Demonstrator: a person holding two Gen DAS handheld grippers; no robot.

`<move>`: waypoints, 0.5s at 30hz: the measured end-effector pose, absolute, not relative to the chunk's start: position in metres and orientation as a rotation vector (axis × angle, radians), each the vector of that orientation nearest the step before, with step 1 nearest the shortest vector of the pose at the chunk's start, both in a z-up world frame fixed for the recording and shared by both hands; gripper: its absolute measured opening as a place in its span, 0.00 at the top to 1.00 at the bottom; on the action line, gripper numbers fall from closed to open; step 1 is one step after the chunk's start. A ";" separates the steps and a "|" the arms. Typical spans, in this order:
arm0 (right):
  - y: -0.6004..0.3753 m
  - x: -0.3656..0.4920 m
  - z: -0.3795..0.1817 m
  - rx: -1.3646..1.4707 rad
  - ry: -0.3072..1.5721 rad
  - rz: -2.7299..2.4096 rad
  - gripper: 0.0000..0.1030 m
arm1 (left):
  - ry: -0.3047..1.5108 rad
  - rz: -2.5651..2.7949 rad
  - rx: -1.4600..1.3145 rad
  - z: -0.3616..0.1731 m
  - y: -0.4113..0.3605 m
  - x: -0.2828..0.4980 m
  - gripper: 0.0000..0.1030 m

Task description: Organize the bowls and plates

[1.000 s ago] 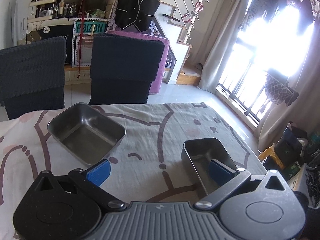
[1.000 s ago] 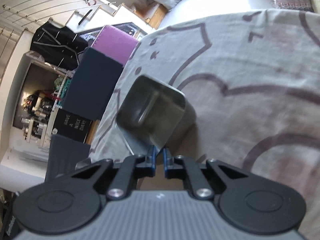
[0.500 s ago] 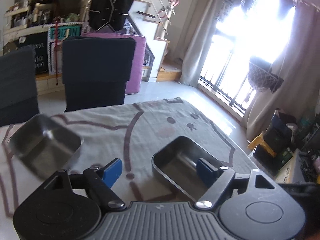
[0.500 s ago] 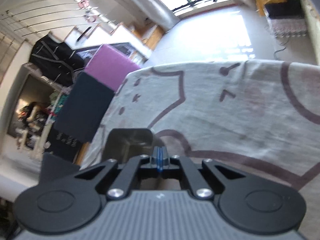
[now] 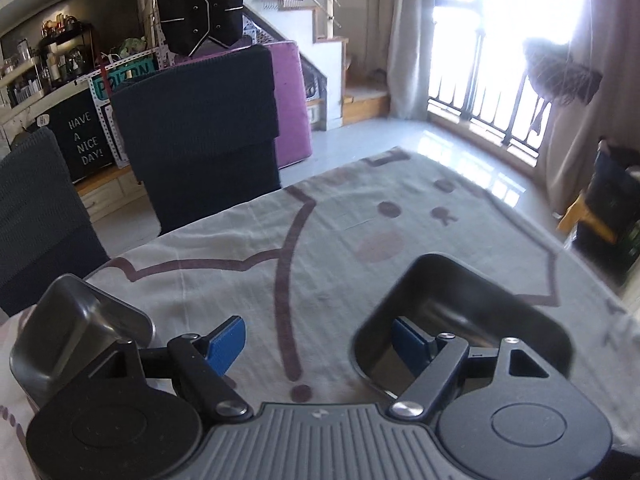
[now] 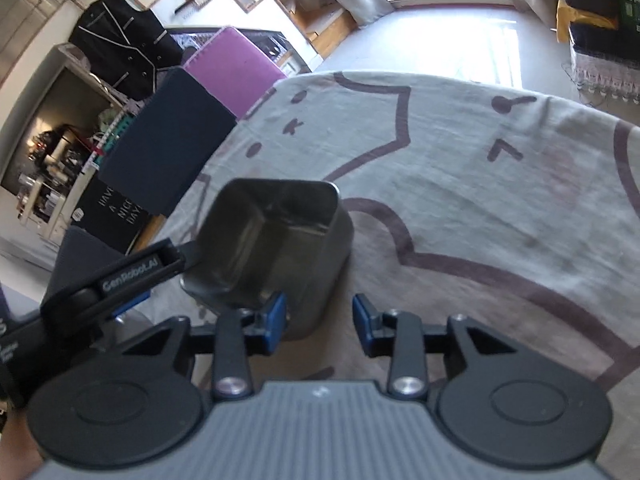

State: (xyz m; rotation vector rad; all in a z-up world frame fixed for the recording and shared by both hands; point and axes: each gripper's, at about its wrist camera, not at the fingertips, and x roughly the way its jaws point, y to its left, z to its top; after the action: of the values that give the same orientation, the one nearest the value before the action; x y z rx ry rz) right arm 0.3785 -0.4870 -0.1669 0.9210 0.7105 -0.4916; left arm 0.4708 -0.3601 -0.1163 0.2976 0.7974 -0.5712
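Left wrist view: left gripper (image 5: 316,342) spread wide – one pad inside steel bowl (image 5: 460,320). Right gripper (image 6: 318,322) opening beside 2nd bowl (image 6: 272,244), gripping nothing.

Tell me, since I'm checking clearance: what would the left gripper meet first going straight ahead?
Probably bare tablecloth; the left gripper straddles the near rim of a steel tray, depth unclear.
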 end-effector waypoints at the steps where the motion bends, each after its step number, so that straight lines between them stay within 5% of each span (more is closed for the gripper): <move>1: -0.488 0.378 -0.167 0.926 0.709 -0.489 0.58 | 0.797 -0.561 0.311 -0.117 -0.359 0.471 0.22; 11: -0.500 0.366 -0.165 0.862 0.675 -0.536 0.58 | 0.847 -0.601 0.378 -0.114 -0.335 0.457 0.21; 15: -0.509 0.358 -0.168 0.884 0.649 -0.518 0.58 | 0.885 -0.665 0.342 -0.115 -0.315 0.444 0.35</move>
State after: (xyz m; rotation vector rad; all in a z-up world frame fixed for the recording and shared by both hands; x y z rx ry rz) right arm 0.3584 -0.5088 -0.1680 0.8837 0.6490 -0.5176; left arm 0.4440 -0.3155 -0.1147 0.3425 0.8845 -0.6651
